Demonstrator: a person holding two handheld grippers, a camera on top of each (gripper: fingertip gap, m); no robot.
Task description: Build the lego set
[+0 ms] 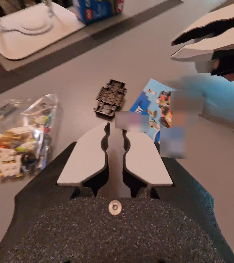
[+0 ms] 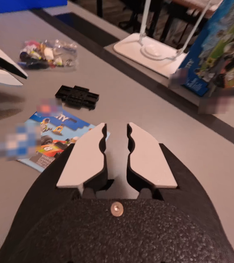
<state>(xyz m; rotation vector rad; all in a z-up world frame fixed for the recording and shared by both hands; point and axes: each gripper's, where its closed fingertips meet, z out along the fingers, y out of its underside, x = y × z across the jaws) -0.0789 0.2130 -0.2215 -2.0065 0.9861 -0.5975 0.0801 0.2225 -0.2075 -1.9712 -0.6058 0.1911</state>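
A black lego chassis piece lies on the grey table, just beyond my left gripper, which is open and empty. The chassis also shows in the right wrist view, ahead and left of my right gripper, which is open and empty. A clear bag of loose lego parts lies to the left; it also shows in the right wrist view. The blue instruction booklet lies right of the chassis and under my right gripper's left finger. The right gripper shows at upper right in the left wrist view.
The lego box stands at the back beside a white stand base; both show in the right wrist view, the box and the base. A dark strip runs across the table. The left gripper's fingers show at left. There is about 15 centimeters between the tips of the two grippers.
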